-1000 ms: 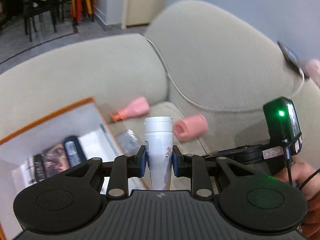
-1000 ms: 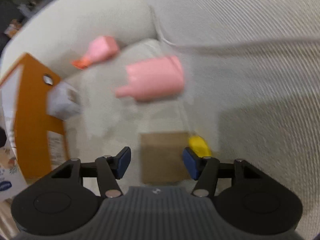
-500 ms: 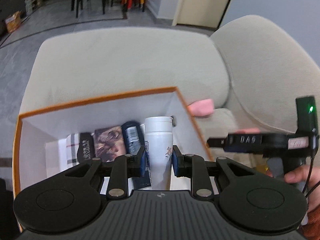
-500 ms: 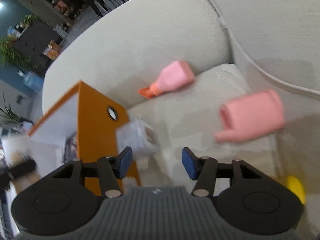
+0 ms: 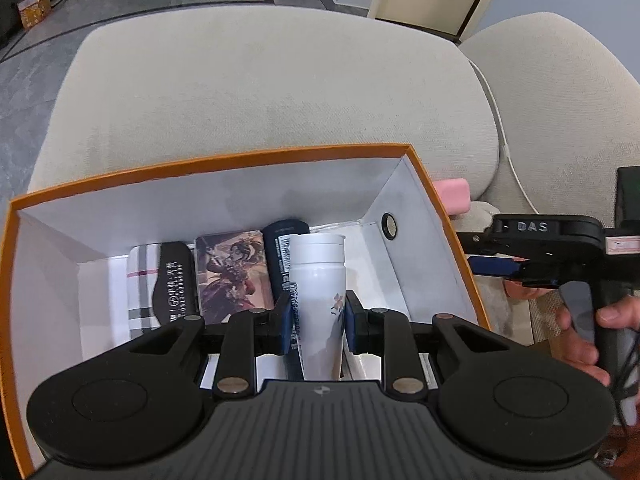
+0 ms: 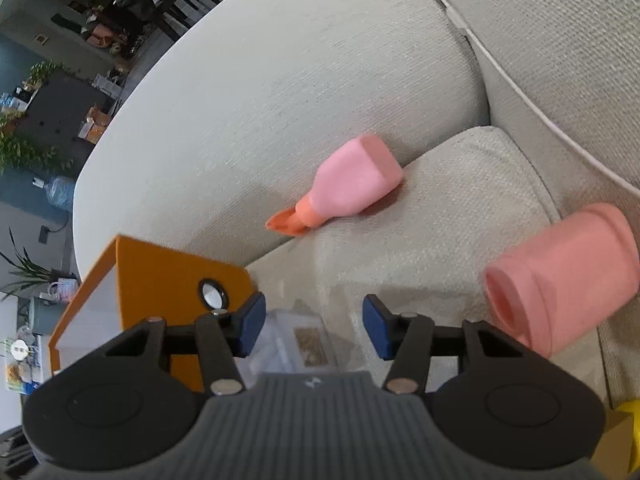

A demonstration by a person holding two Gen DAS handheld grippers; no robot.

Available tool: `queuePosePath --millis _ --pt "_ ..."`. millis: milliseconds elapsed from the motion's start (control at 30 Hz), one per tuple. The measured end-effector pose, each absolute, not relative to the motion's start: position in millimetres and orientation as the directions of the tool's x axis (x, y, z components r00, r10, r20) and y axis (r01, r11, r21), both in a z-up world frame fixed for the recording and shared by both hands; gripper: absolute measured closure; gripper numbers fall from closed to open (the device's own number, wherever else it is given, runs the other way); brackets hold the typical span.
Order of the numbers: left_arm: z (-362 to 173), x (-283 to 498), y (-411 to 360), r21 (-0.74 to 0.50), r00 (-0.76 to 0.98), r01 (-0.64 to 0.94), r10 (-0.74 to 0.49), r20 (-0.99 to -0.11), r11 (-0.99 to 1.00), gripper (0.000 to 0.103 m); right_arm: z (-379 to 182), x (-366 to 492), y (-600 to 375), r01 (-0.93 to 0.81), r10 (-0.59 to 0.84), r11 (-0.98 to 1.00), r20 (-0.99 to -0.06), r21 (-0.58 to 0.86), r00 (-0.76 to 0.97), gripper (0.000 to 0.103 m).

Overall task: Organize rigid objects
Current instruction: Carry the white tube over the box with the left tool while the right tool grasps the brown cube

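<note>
- Two blue pads of the left gripper point(image 5: 316, 322) pinch a white cylindrical plastic bottle point(image 5: 319, 300), held over the open orange cardboard box point(image 5: 216, 160) with white walls; a printed picture card point(image 5: 232, 276) and dark tube point(image 5: 282, 256) lie inside.
- Right wrist view: the right gripper point(image 6: 314, 326) has its jaws apart and just been closing, gripping nothing, above a clear packet point(image 6: 298, 344) on the beige sofa seat point(image 6: 440, 216). A pink squeeze bottle with orange nozzle point(image 6: 348, 186) and a pink plastic cup point(image 6: 560, 276) lie beyond.

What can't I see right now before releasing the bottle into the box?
- Left wrist: white bottle base and the box floor beneath it, hidden by the left gripper.
- Right wrist: clear packet partly behind the right gripper; yellow object cut off by the edge.
</note>
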State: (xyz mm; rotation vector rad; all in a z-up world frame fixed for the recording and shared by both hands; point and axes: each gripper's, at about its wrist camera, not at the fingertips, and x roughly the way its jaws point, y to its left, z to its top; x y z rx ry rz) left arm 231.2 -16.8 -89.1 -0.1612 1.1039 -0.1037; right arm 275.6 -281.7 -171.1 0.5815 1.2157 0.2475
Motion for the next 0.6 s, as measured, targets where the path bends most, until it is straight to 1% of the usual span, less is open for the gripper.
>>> queuePosePath --millis 167,300,467,533,600 --pt "-92 230 -18 -0.192 0.443 0.02 -0.181 -0.878 0.981 0.075 -141 259 -294 0.011 0.479 0.859 -0.812 0.512 0.333 0.05" --pt "-91 222 -22 -0.216 0.438 0.044 -0.213 -0.873 0.975 0.075 -116 243 -316 -0.09 0.399 0.916 -0.863 0.391 0.31 0.05" --pt "-84 206 -26 -0.229 0.443 0.074 -0.238 -0.865 0.971 0.075 -103 220 -342 -0.206 0.307 0.943 -0.922 0.261 0.235 0.05" --pt "-80 199 -26 -0.235 0.449 0.083 -0.247 -0.859 0.968 0.075 -101 212 -342 -0.295 0.259 0.935 -0.946 0.196 0.196 0.05" --pt "-77 193 -27 -0.24 0.458 0.091 -0.255 -0.852 0.966 0.075 -100 204 -335 -0.427 0.204 0.897 -0.964 0.115 0.169 0.046"
